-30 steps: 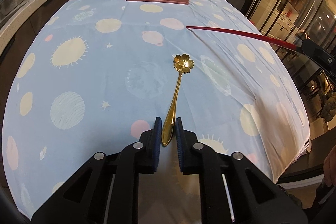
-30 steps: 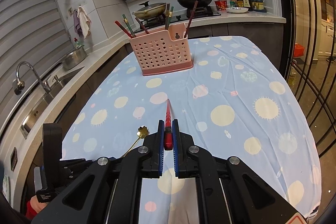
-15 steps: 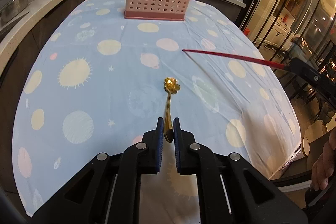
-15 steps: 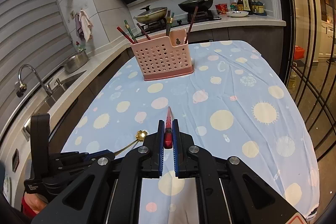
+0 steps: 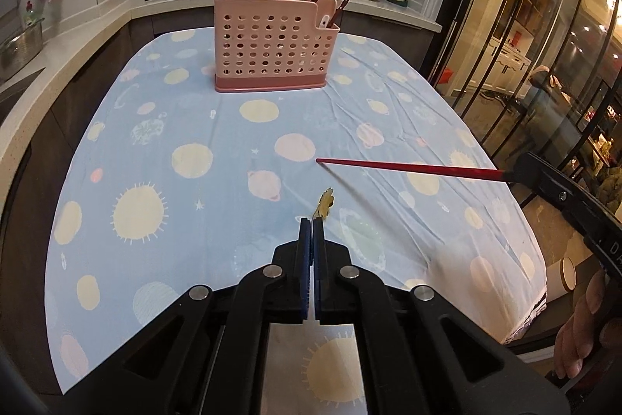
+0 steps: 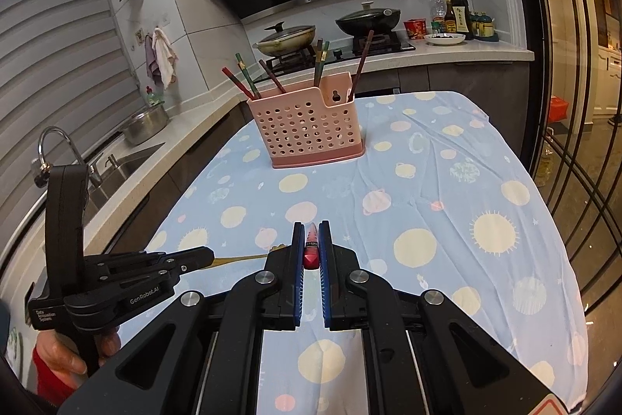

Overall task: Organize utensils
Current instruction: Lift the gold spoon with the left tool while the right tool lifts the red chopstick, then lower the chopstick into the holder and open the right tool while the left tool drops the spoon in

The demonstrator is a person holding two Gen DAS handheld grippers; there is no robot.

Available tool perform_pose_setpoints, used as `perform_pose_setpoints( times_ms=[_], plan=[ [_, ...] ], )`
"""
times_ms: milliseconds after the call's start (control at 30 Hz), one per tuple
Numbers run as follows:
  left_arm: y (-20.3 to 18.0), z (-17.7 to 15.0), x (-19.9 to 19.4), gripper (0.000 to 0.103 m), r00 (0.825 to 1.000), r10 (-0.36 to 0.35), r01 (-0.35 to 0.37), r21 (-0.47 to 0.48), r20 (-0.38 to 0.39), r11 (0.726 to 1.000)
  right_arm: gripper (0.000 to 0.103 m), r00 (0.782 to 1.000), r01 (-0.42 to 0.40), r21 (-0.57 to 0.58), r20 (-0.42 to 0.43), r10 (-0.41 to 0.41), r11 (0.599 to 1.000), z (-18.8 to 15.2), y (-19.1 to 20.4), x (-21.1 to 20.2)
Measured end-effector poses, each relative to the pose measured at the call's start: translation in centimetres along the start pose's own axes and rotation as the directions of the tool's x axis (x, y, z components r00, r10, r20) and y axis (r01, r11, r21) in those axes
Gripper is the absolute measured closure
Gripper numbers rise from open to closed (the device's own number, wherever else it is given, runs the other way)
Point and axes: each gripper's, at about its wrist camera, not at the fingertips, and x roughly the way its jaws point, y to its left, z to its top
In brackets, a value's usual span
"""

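Note:
My left gripper (image 5: 312, 220) holds the gold flower-bowled spoon (image 5: 325, 204) by its handle, its jaws closing tight on it; the spoon hangs above the blue patterned tablecloth (image 5: 194, 127). In the right wrist view that gripper (image 6: 210, 256) reaches in from the left with the spoon's handle (image 6: 241, 258) sticking out. My right gripper (image 6: 311, 226) is shut on the thick end of a red chopstick (image 6: 311, 247), whose thin tip (image 5: 412, 168) points left over the cloth. The pink perforated utensil holder (image 5: 274, 41) (image 6: 307, 127) stands at the far end with several chopsticks in it.
Behind the table runs a counter with a stove, two pans (image 6: 367, 18) and bottles (image 6: 455, 14). A sink with a faucet (image 6: 58, 142) and a steel pot (image 6: 147, 121) lie to the left. Glass doors (image 5: 544, 45) line the right side. The cloth's right edge (image 5: 536, 259) drops off.
My left gripper has closed tighter on the spoon's handle and lifted it off the cloth, so the holder now shows fully. The right gripper with the chopstick has stayed put.

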Motion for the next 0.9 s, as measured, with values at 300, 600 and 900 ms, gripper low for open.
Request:
perform_pose_setpoints(
  times_ms=[300, 600, 900],
  plan=[
    [-0.5, 2.8, -0.5, 0.102, 1.000, 0.024, -0.024, 0.071, 0.013, 0.997, 0.096, 0.999, -0.046, -0.001, 0.021, 0.046, 0.999, 2.6, 0.6, 0.3],
    [-0.8, 2.5, -0.2, 0.102, 1.000, 0.016, -0.016, 0.080, -0.002, 0.997, 0.096, 0.993, -0.029, -0.058, 0.111, 0.035, 0.998, 5.0, 2.3, -0.1],
    [-0.7, 1.9, -0.9, 0.102, 1.000, 0.012, -0.012, 0.087, 0.000, 0.996, 0.096, 0.973, -0.031, -0.057, 0.226, 0.043, 0.998, 8.4, 2.6, -0.7]
  ],
)
